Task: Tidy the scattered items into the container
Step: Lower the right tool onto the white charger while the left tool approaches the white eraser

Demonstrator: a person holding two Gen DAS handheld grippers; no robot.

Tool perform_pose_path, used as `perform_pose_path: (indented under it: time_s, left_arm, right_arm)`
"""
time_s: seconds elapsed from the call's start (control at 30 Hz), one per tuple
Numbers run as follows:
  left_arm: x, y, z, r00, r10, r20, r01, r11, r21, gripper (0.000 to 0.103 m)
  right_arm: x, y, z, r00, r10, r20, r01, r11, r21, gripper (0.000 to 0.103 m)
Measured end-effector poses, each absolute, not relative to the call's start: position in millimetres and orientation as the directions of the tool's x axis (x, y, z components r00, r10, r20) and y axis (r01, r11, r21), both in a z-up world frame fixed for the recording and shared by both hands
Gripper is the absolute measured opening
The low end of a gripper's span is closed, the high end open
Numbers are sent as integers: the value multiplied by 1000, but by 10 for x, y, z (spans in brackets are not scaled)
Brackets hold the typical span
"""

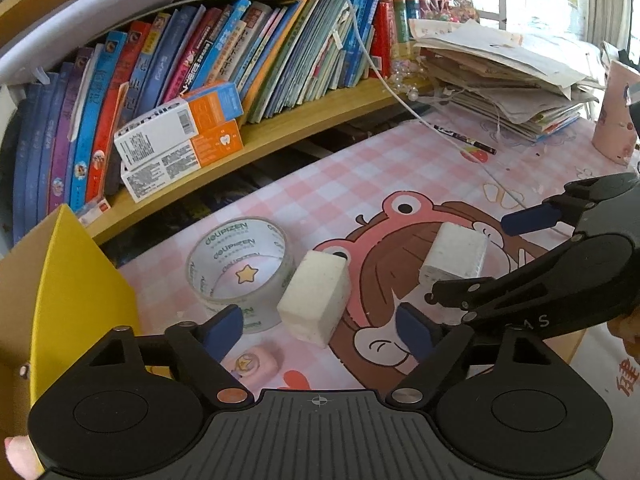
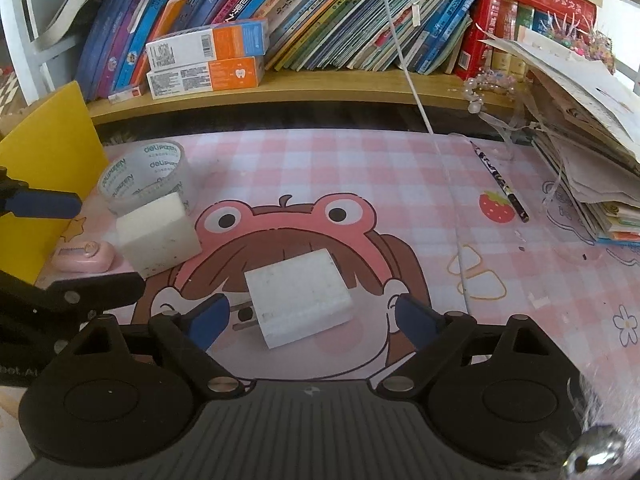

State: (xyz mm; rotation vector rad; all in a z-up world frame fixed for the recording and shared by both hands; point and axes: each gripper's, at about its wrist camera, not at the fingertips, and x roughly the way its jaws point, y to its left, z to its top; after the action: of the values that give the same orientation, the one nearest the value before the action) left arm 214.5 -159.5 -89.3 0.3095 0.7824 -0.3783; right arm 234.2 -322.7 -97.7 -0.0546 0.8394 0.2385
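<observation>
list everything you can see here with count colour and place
sponge block: 1, off-white, on mat between left tongs' pads
charger plug: 1, white, on mat between right tongs' pads
tape roll: 1, clear, beside sponge
eraser: 1, pink, near yellow box
yellow box: 1, left edge
pencil: 1, dark, right of mat
cartons: 2, white-orange, stacked on shelf
books: many, mostly blue, shelf
paper pile: 1, right
cup: 1, pink, far right
left tongs: open
right tongs: open

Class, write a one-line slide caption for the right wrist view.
Open right gripper straddles a white charger on the pink mat.
</observation>
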Motion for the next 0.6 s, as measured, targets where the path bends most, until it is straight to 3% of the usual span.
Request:
perform_pose_path:
  time_s: [0.33, 0.53, 0.6]
  left_arm:
    - [2195, -1555, -943, 638, -221, -738, 431, 896, 103, 74]
    - [2248, -1517, -957, 634, -225, -740, 416, 906, 81, 69]
    - [2269, -1522, -969, 633, -224, -741, 413, 907, 79, 69]
  right_arm:
    - [2398, -3191, -1030, 640, 215, -738, -260, 964, 55, 84]
    - [2406, -3199, -1054, 624, 242, -743, -260, 961, 94, 64]
    - [2402, -3196, -1050, 626, 239, -742, -257, 962, 93, 64]
